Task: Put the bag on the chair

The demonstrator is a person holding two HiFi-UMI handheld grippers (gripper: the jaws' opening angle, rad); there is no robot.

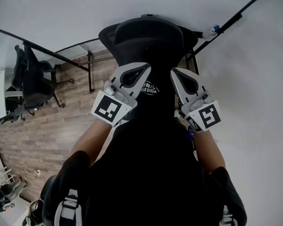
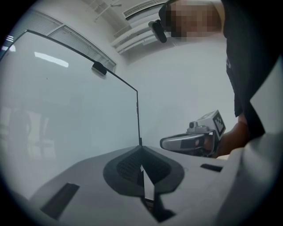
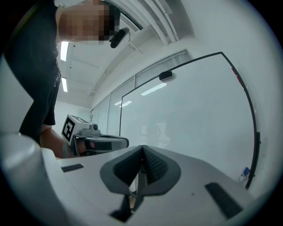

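A black office chair (image 1: 148,33) stands straight ahead of me, seen from above at the top of the head view. No bag shows plainly; grey-white straps (image 1: 66,212) lie over both shoulders of the person's black shirt, and what they belong to I cannot tell. My left gripper (image 1: 144,68) and right gripper (image 1: 176,73) are held level side by side in front of the chest, both shut with nothing between the pads. In the left gripper view the jaws (image 2: 142,165) meet, with the right gripper (image 2: 190,141) beside them. The right gripper view shows its closed jaws (image 3: 142,154) and the left gripper (image 3: 95,141).
A second black office chair (image 1: 31,81) stands at the far left on the wood floor (image 1: 49,132). Black-framed glass partitions (image 1: 89,65) run behind the near chair. A white wall (image 1: 251,83) fills the right side.
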